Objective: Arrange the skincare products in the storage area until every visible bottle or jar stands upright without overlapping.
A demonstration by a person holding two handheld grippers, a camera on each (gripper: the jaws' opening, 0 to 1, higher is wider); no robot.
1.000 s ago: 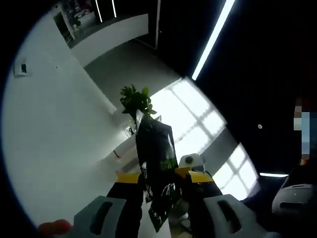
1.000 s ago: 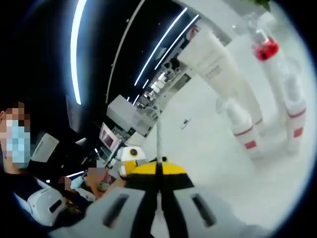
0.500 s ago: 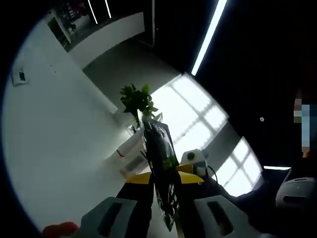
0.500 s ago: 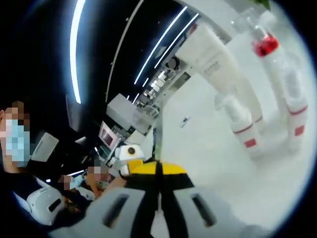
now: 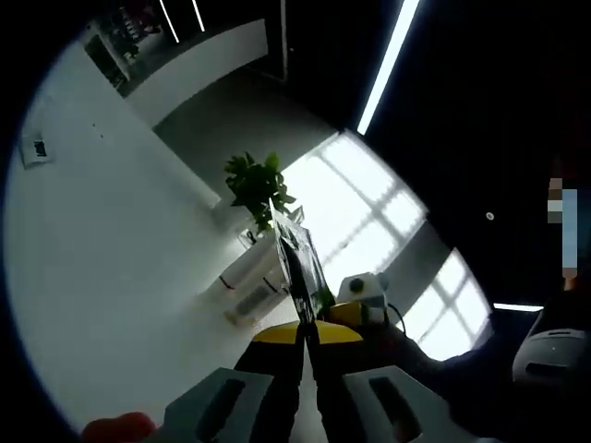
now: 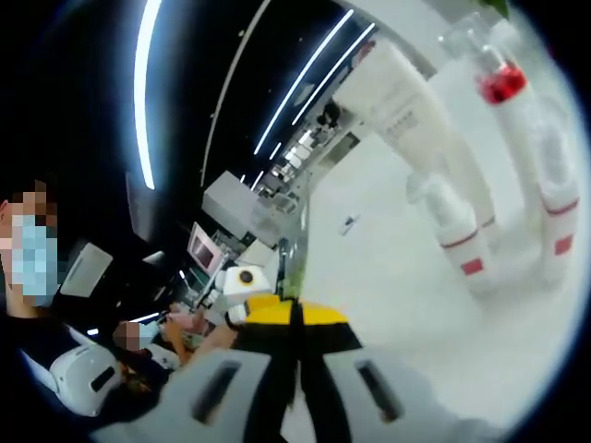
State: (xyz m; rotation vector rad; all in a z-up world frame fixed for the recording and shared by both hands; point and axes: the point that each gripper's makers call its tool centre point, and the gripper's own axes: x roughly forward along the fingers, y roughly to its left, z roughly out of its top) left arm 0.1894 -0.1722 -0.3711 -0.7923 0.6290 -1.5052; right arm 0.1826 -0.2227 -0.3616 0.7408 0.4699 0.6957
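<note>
Left tongs clamped on thin dark sachet, held aloft off bench. Right tongs together, empty. White tube and pump bottles upright nearby. Risk: sachet slips edgewise; swing topples bottles.

Potted plant before bright windows, ceiling light strips overhead, monitor among distant desks.
</note>
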